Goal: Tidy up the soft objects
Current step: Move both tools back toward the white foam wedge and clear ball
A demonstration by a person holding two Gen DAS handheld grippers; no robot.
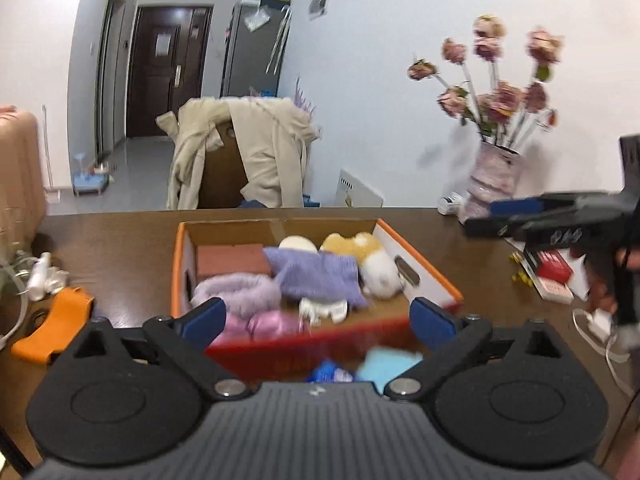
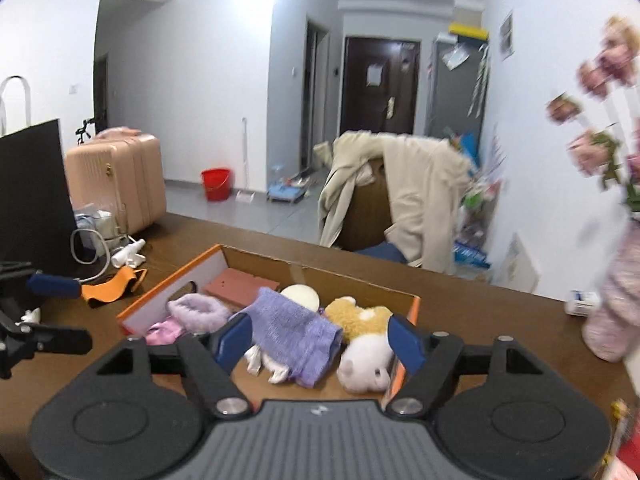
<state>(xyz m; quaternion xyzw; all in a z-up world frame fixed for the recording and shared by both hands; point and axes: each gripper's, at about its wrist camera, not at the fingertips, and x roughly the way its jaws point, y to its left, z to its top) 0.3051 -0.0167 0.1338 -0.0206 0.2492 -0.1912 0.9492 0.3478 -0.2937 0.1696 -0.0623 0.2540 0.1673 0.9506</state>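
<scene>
An orange-rimmed cardboard box [image 1: 420, 264] sits on the dark wooden tabletop [image 1: 120, 240], its long axis running away from the cameras toward the far edge. Inside lies a purple knitted cloth [image 2: 292, 332], ribbed and rectangular, draped across the middle with its long side slanting from the far left to the near right. Beside it on the right is a plush dog [image 2: 366, 340], tan and white and fluffy, lying along the box with its white end nearer. A fuzzy lilac band [image 1: 236, 288] curls at the left, a shiny pink cloth [image 1: 272, 324] lies near the front wall, a small white soft piece [image 1: 324, 310] rests under the knitted cloth's near edge, a round cream shape [image 1: 298, 244] sits at the back, and a flat reddish-brown block [image 1: 232, 260] lies in the far left corner.

The left gripper [image 1: 316, 314] hangs over the box's near wall with its blue pads spread wide, nothing between them. The right gripper [image 2: 320, 342] is also spread, clamping nothing, over the knitted cloth and the dog
</scene>
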